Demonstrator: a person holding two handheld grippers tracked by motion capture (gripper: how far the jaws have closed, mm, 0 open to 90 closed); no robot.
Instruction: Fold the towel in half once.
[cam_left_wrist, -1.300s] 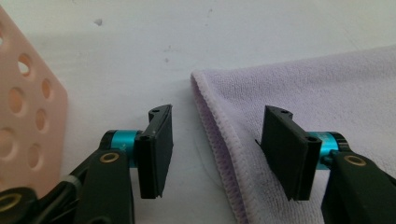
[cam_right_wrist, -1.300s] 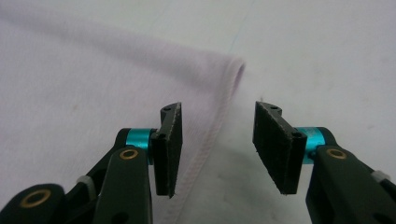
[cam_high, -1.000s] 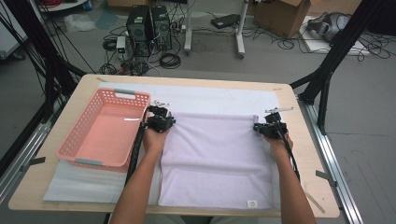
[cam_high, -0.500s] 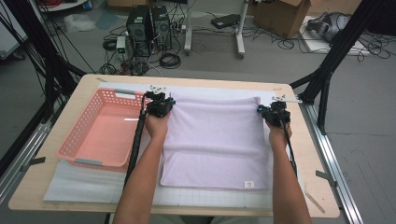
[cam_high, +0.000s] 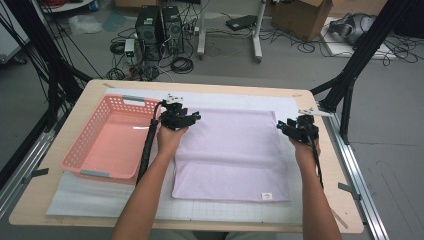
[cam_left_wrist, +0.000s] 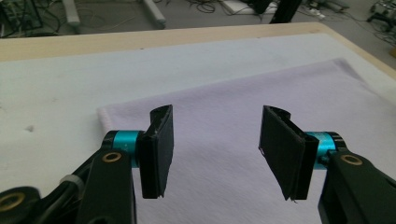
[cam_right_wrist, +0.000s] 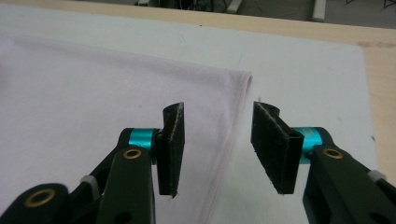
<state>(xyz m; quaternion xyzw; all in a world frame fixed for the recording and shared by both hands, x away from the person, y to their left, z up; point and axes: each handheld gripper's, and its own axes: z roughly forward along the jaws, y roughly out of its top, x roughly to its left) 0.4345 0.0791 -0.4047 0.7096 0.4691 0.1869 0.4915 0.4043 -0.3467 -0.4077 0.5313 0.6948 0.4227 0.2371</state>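
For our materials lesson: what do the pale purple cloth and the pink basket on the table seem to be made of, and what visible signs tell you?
Cloth: probably soft woven or terry fabric; matte, slightly fuzzy surface, folded edge, small sewn label at a corner.
Basket: likely moulded plastic; smooth, faintly glossy pink walls pierced with regular holes, and grey handle pieces.

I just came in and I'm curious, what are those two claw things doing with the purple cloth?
A person holds a gripper in each hand and is folding a lilac towel on the table. The left gripper and right gripper have just been opening, with nothing between their jaws, above the towel's far corners. The towel lies flat beside a pink basket.
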